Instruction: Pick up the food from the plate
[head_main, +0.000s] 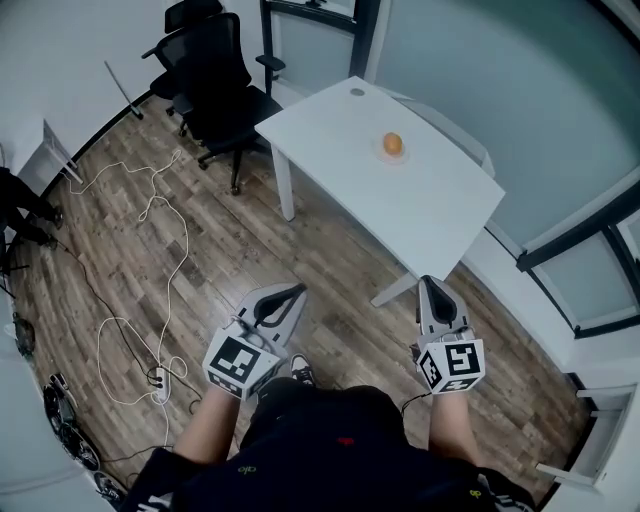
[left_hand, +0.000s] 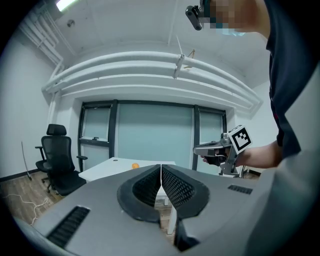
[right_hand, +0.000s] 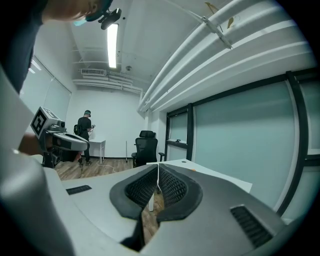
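We hold both pairs of jaws pressed together with nothing between them, the left gripper and the right gripper low in front of us, well apart from the white table. The orange food sits on its plate near the table's middle.

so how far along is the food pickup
Nothing done yet: the food sits on its plate on the table. In hand: nothing; left gripper and right gripper are shut, empty, short of the table. Still to do: approach, open, grasp, lift.
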